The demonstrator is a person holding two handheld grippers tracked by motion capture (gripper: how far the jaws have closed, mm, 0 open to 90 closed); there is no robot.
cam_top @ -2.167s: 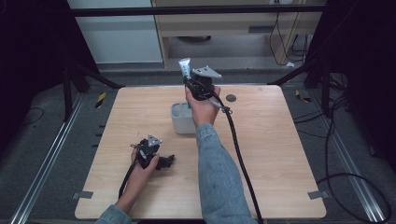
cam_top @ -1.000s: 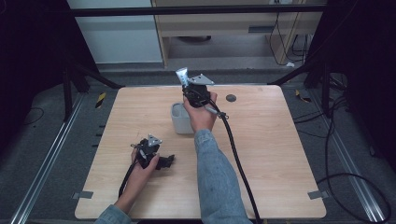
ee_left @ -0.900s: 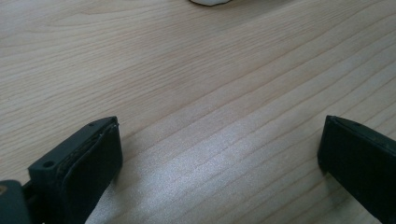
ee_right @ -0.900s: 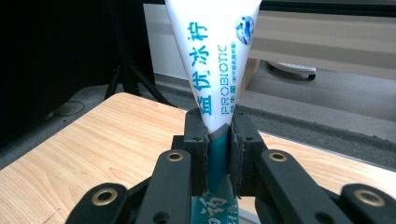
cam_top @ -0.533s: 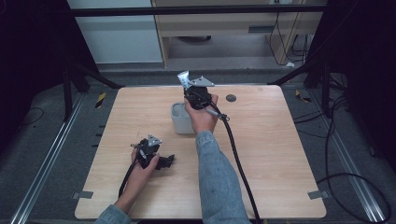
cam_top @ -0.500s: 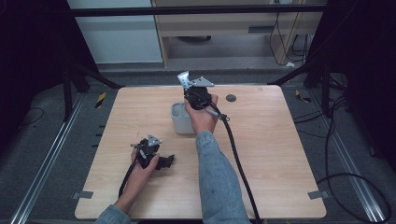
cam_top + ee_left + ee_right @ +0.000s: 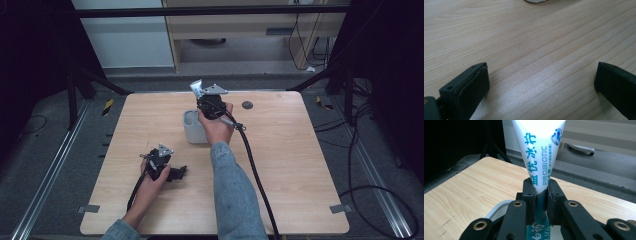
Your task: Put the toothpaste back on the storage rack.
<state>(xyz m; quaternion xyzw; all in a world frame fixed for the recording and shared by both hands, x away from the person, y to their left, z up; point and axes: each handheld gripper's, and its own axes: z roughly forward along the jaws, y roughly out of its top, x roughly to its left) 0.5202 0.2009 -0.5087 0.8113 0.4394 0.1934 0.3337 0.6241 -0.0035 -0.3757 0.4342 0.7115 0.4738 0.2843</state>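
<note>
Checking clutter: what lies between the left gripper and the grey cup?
Bare wooden table, in the high view, between left gripper and grey cup.

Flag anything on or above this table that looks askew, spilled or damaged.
Nothing stands out. The right gripper is clamped on a white tube above the grey cup, which stands upright. The left gripper rests open on the wooden table. No spills show.

Lab, dark frame (image 7: 210, 10), floor cables (image 7: 380, 200)

hand-held gripper (image 7: 541, 87) jaws apart, wooden table (image 7: 529, 45)
</note>
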